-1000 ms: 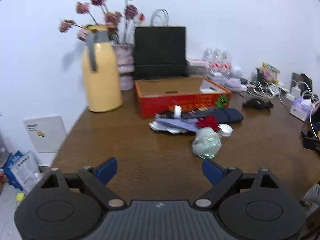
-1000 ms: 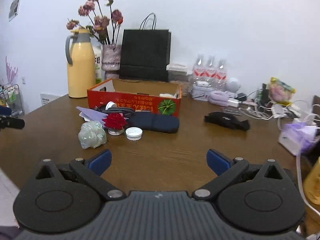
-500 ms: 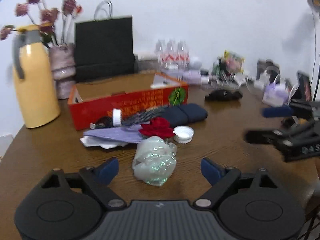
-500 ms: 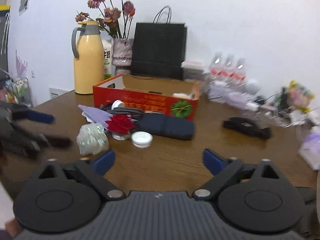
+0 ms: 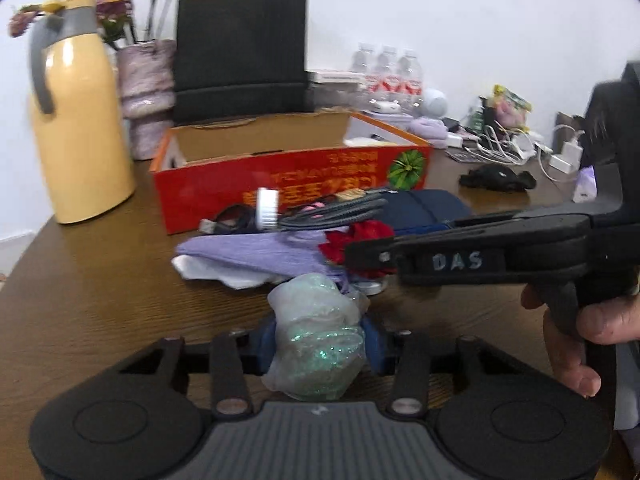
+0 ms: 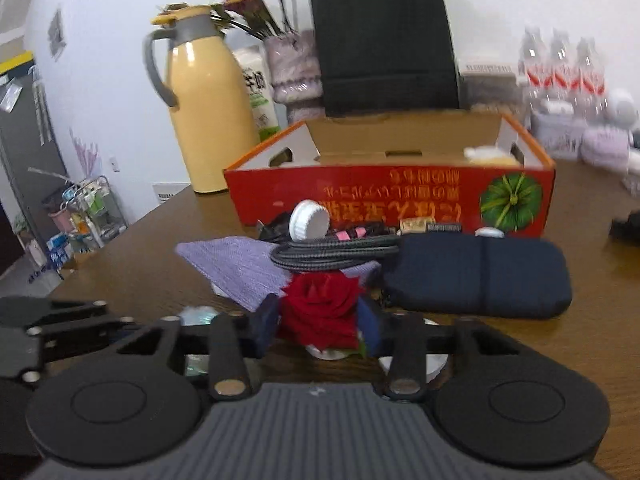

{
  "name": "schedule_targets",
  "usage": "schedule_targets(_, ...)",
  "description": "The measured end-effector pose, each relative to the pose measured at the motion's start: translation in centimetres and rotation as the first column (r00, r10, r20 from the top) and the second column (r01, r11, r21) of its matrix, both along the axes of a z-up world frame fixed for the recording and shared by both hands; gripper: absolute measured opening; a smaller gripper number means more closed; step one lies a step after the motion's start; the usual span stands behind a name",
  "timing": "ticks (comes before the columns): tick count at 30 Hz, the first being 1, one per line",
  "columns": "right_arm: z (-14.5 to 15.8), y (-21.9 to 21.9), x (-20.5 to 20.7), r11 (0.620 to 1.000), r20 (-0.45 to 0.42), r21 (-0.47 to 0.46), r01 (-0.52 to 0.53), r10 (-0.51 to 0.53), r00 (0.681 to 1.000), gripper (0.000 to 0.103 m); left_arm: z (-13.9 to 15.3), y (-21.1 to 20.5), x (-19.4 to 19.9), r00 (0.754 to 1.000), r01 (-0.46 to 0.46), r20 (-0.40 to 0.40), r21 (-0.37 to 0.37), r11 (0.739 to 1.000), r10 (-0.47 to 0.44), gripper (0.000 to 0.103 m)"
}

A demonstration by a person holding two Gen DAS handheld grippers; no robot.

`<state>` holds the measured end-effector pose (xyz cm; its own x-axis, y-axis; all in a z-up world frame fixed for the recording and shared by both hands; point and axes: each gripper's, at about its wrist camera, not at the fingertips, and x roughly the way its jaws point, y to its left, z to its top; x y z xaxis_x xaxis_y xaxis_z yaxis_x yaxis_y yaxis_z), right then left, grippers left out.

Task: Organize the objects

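My left jaws closing around crumpled glittery clear wrap (image 5: 316, 344); right jaws closing around red fabric rose (image 6: 320, 310). Pickup step. Next: firm pinch, lift, carry to open red cardboard box (image 6: 392, 196) ahead.

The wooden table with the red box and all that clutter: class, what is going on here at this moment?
A person is tidying the table with a handheld tool in each hand. The left tool is closing around a glittery pale green bundle, and the right tool is closing around a red rose. Both things sit in front of the open red box, beside a purple cloth, a coiled cable and a navy pouch. Nothing looks lifted yet.
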<state>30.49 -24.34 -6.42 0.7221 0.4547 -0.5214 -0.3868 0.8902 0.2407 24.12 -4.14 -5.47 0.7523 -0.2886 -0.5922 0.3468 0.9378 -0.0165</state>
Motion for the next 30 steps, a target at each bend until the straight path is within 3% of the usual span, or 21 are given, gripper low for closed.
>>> schedule_targets(3,0.7,-0.6,-1.3,1.000,-0.005,0.024,0.004,-0.004,1.000,0.027,0.9,0.9,-1.3,1.000,-0.023,0.008,-0.019,1.000,0.023,0.041)
schedule_targets(8,3.0,-1.8,-8.3,0.997,0.097,-0.066,0.042,-0.035,0.995,0.024,2.9,2.0,-5.7,0.998,-0.041,0.049,-0.008,0.999,0.041,0.041)
schedule_targets(13,3.8,-5.3,-14.9,0.993,0.109,0.063,0.104,-0.110,0.988,0.024,3.4,2.0,-9.9,0.998,-0.025,0.060,-0.013,1.000,0.026,0.041)
schedule_targets(17,2.5,-7.5,-15.8,0.977,0.015,0.151,0.153,-0.157,0.987,0.024,2.5,0.8,-10.7,0.999,-0.024,0.034,0.017,1.000,0.023,0.041)
schedule_targets(22,2.2,-9.1,-16.9,0.958,-0.010,0.249,0.144,-0.147,0.989,0.024,2.2,0.0,-11.4,0.999,-0.005,0.048,0.027,1.000,0.004,0.043)
schedule_targets(28,-0.3,-10.7,-15.5,0.889,-0.154,0.424,0.171,-0.115,0.981,0.024,0.4,-0.8,-10.9,0.999,-0.022,0.041,0.076,0.997,0.019,0.060)
schedule_targets(30,-0.5,-10.7,-15.4,0.888,-0.167,0.417,0.194,-0.135,0.977,0.024,0.9,-0.9,-11.3,0.998,-0.001,0.070,0.058,0.998,-0.003,0.084)
